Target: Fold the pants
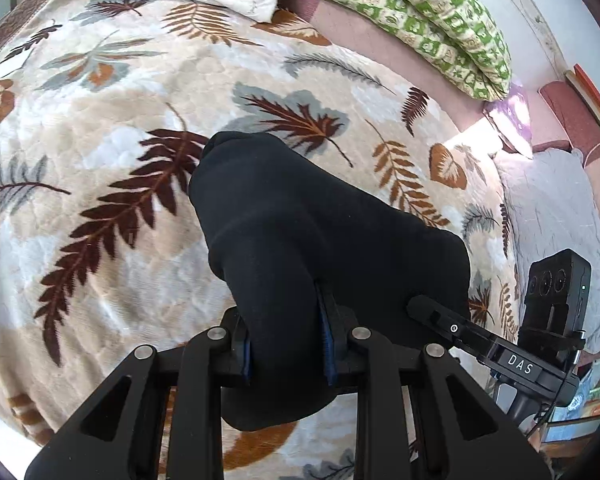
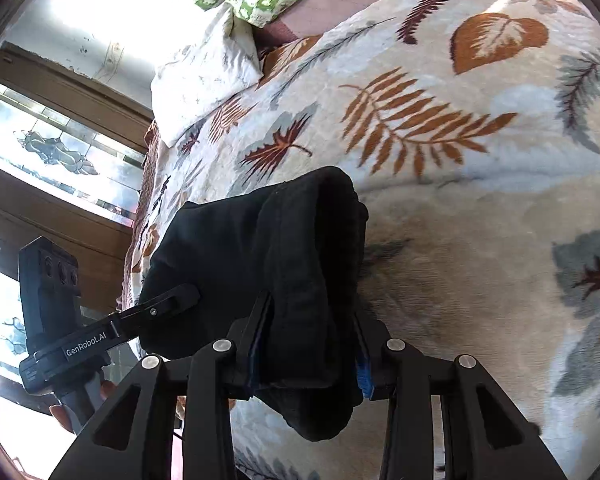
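My left tool (image 1: 286,344) and right tool (image 2: 314,354) each pinch the black pants (image 1: 296,220), bunched mid-frame above the bed (image 1: 100,128). I'd keep both grips level and lower evenly, so the fold lands flat. Legs and waistband are indistinguishable; the cloth hides the fingertips. Pillows (image 1: 420,12) lie upper right.
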{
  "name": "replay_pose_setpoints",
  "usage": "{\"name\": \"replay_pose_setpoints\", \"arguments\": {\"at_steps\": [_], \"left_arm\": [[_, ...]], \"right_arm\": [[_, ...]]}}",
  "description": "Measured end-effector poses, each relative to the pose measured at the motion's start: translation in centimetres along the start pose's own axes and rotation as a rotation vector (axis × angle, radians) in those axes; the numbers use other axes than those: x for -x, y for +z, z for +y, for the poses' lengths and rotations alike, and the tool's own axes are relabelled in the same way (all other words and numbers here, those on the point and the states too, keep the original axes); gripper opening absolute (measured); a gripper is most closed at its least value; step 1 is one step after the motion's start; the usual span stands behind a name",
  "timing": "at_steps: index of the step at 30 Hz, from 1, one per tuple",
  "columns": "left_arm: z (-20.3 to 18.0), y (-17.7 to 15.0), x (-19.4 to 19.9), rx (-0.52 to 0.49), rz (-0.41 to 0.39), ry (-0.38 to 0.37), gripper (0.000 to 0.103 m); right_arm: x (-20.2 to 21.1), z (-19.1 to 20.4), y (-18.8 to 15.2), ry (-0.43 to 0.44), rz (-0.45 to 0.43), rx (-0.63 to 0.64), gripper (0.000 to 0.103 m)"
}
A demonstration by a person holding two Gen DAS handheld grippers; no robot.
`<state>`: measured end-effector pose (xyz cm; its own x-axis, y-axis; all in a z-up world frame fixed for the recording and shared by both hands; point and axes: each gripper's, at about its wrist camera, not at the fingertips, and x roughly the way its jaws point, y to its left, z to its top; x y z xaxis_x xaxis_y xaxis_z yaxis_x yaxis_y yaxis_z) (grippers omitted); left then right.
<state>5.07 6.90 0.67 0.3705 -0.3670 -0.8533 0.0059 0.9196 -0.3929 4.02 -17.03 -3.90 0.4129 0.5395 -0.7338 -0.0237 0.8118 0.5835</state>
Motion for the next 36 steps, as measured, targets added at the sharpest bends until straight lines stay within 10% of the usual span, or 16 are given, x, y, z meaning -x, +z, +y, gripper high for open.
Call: {"name": "replay_pose_setpoints", "arguments": {"at_steps": [11, 18, 28, 36], "left_arm": [[5.8, 0.3, -0.6, 0.067, 0.032, 0.000, 0.024], [6.3, 0.0, -1.0, 0.048, 0.009, 0.055, 0.059], [5.3, -2.0, 2.5, 0.017, -0.069, 0.131, 0.059], [2.4, -6.8, 3.7, -0.043, -0.140, 0.232, 0.059]], "right_arm": [[-5.7, 5.3, 0.1, -0.013, 0.040, 0.045, 0.040], [-6.6, 3.2, -0.2, -0.054, 0.040, 0.015, 0.060], [-1.4, 4.0, -0.7, -0.080, -0.071, 0.081, 0.065], [3.2, 5.6, -5.3, -0.282, -0.147, 0.162, 0.098]]}}
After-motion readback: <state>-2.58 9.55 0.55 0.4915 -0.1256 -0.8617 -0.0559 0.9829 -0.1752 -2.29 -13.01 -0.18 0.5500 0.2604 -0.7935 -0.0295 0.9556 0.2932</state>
